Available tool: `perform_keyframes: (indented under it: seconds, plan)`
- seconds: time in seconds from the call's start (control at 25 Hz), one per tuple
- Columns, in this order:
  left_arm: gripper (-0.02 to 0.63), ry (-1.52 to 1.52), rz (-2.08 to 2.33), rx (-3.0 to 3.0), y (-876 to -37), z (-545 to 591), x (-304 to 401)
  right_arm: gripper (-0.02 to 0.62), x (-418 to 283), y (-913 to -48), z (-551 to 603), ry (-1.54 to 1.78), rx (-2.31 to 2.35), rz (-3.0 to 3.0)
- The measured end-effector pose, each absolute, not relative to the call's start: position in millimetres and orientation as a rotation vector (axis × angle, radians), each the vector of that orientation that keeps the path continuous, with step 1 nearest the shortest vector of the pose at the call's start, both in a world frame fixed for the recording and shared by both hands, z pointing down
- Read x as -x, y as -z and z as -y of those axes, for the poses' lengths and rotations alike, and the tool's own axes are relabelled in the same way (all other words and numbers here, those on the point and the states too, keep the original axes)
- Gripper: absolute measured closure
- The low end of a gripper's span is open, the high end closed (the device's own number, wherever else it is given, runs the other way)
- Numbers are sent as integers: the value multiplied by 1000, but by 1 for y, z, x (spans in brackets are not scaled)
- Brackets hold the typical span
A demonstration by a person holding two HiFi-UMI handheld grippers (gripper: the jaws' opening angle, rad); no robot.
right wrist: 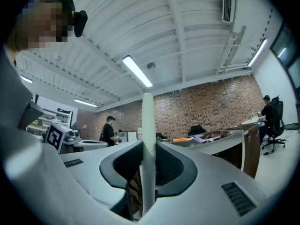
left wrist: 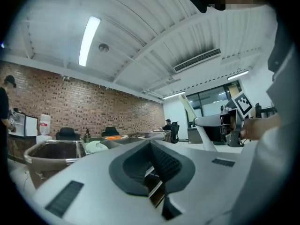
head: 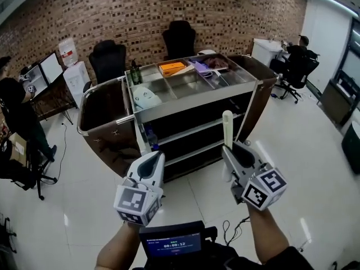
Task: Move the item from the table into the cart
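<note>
- My right gripper (right wrist: 146, 146) is clamping a pale, slender stick (right wrist: 147, 121). The stick is standing upright between the jaws and rising well above them.
- My left gripper (left wrist: 151, 146) is clenched with its jaws together, and nothing is sitting between them.
- In the head view I am holding both grippers side by side above the pale floor. The left gripper is at (head: 153, 157) and the right gripper at (head: 228, 151).
- The stick (head: 227, 128) is not in the cart; its tip is showing against the cart's lower shelves.
- The steel cart (head: 197, 102) is standing just ahead of me. Its top compartments are carrying a dark bottle (head: 135, 72), an orange item (head: 171, 67) and a white rounded object (head: 147, 97).
- Two black office chairs (head: 108, 59) are standing behind it, against the brick wall (head: 140, 10).
</note>
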State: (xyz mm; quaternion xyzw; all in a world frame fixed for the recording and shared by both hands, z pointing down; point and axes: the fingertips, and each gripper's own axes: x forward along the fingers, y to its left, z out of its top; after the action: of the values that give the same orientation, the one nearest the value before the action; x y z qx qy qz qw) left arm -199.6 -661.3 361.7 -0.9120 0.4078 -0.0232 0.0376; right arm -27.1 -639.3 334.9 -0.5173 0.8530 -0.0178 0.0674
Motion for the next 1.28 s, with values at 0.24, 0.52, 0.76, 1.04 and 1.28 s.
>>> perform_keyframes:
  seconds: [0.24, 0.52, 0.76, 1.04, 1.28]
  plan:
    - [606, 26, -1052, 2835, -322, 798, 174, 523, 3, -307, 760, 35, 1687, -2486]
    - [606, -107, -995, 2848, -264, 923, 97, 523, -86, -255, 878, -15, 1712, -2476]
    - [606, -107, -1062, 2778, -231, 1005, -23, 523, -199, -218, 978, -11, 1664, -2579]
    - [606, -57, -1135, 2769, -214, 1090, -122, 523, -313, -161, 1092, -18, 1643, -2648]
    - [606, 16, -1134, 2791, -230, 1198, -153, 523, -358, -168, 1222, 30, 1688, -2725]
